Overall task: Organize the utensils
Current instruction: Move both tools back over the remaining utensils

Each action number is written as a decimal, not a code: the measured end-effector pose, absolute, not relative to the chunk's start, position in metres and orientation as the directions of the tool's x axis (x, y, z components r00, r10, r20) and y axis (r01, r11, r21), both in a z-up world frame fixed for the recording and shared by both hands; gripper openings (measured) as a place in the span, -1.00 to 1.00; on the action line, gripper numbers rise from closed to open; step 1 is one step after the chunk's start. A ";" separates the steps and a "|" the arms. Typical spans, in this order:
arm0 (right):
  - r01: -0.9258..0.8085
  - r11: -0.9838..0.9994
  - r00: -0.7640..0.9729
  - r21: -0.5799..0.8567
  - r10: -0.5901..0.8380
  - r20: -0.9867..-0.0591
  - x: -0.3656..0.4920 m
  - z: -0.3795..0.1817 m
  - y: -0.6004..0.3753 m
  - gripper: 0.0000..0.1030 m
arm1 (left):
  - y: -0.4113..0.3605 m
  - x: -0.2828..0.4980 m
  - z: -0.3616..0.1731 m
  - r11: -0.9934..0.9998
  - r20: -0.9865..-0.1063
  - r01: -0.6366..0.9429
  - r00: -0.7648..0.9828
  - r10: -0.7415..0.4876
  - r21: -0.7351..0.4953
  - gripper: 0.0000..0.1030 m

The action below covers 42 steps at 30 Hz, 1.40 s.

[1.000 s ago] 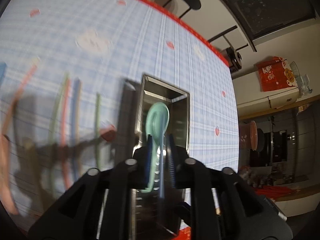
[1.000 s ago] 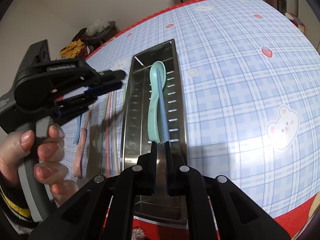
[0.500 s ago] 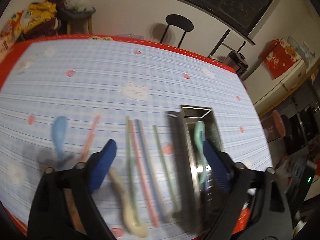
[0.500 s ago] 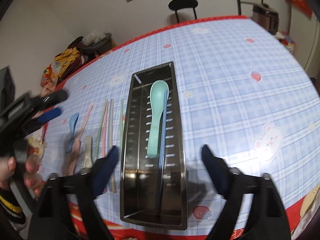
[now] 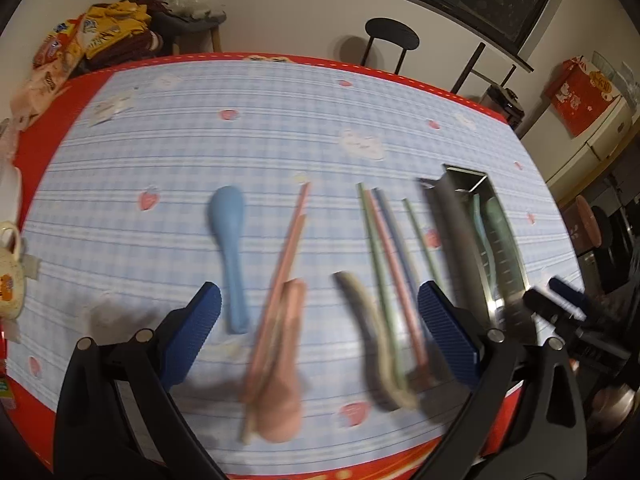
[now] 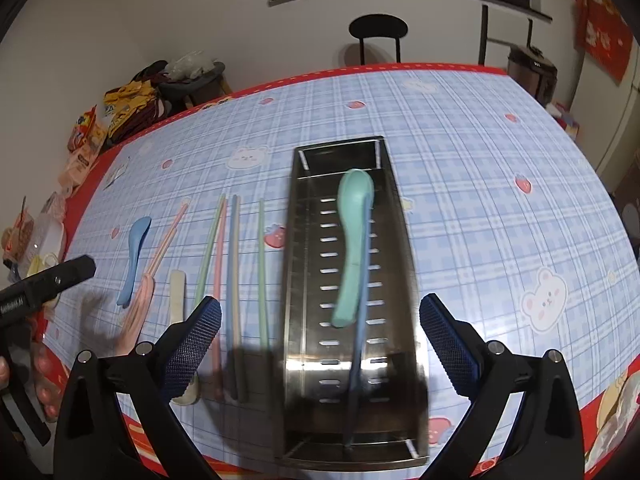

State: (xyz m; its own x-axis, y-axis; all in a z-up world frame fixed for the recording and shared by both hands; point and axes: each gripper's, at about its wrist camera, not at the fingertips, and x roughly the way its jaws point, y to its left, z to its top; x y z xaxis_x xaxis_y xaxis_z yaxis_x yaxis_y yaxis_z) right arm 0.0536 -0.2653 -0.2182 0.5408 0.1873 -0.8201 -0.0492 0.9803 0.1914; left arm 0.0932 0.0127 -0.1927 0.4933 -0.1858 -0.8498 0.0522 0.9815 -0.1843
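Note:
A steel slotted tray (image 6: 298, 240) holds a green spoon (image 6: 354, 232) and a blue chopstick (image 6: 360, 320). My right gripper (image 6: 320, 312) hovers over the tray's near half, its jaws opening wide and gripping nothing. Left of the tray lie several green, pink and blue chopsticks (image 5: 384, 248), a beige spoon (image 5: 368, 320), a pink spoon (image 5: 286, 380), pink chopsticks (image 5: 294, 232) and a blue spoon (image 5: 230, 236). My left gripper (image 5: 320, 300) hangs above these loose utensils, jaws opening, nothing between the pads. The tray (image 5: 452, 232) shows at its right.
The checked blue tablecloth has a red border (image 6: 248, 456) at the near edge. A mug (image 5: 10, 276) stands at the far left of the table. Snack bags (image 6: 120, 108) pile up beyond the left corner. A black stool (image 6: 378, 28) stands behind the table.
Both grippers went from shut to wide open, letting go of the green spoon and the blue chopstick in the tray. My left gripper swung left over the loose utensils; the right drew back.

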 end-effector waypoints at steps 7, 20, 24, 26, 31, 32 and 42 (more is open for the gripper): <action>-0.080 0.978 0.528 0.191 0.204 -0.824 0.053 -0.219 -0.237 0.89 | 0.046 0.074 -0.195 0.988 -0.838 0.061 0.525 -0.151 -0.140 0.89; -0.234 0.964 0.424 0.126 0.218 -0.879 0.049 -0.228 -0.170 0.85 | 0.076 0.063 -0.217 0.980 -0.865 0.107 0.462 -0.197 -0.166 0.89; -0.256 0.954 0.374 0.157 0.248 -0.894 0.049 -0.236 -0.159 0.40 | 0.080 0.064 -0.225 0.979 -0.879 0.099 0.430 -0.205 -0.180 0.89; -0.261 0.951 0.354 0.166 0.254 -0.900 0.049 -0.240 -0.154 0.14 | 0.083 0.064 -0.229 0.979 -0.883 0.089 0.423 -0.203 -0.182 0.87; -0.286 0.948 0.316 0.140 0.231 -0.920 0.049 -0.249 -0.142 -0.36 | 0.085 0.064 -0.234 0.974 -0.883 0.107 0.412 -0.226 -0.199 0.75; -0.293 0.947 0.313 0.131 0.224 -0.923 0.048 -0.251 -0.140 -0.40 | 0.086 0.065 -0.235 0.973 -0.883 0.112 0.409 -0.230 -0.201 0.65; -0.403 0.914 0.298 0.053 0.186 -0.936 0.049 -0.257 -0.106 -0.49 | 0.093 0.068 -0.242 0.961 -0.878 0.126 0.389 -0.278 -0.248 0.17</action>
